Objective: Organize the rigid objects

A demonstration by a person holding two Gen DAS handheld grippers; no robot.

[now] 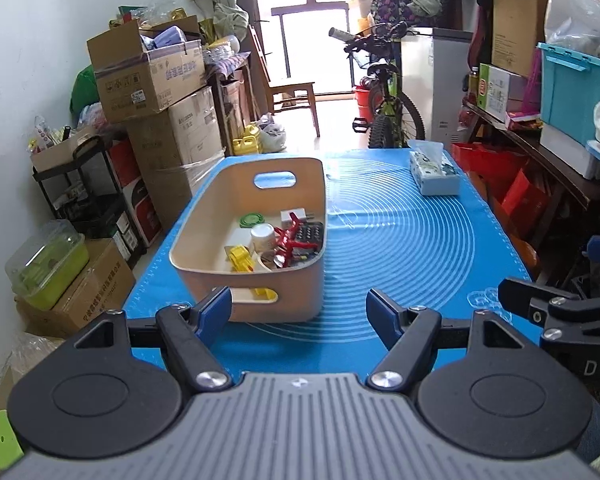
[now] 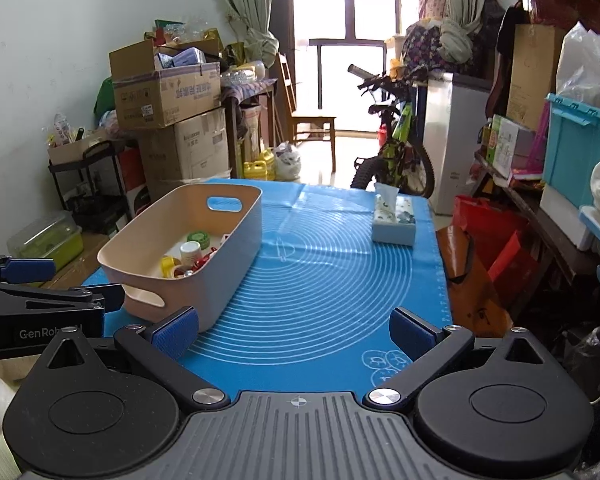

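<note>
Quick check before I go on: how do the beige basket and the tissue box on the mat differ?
The beige basket is an open tub with cut-out handles, while the tissue box is a closed white patterned carton with a tissue poking out of its top. The basket is clearly the larger, and it holds small items such as a yellow toy and a green lid. The basket sits on the mat's left side, the tissue box at the far right. Both rest on the blue mat.
</note>
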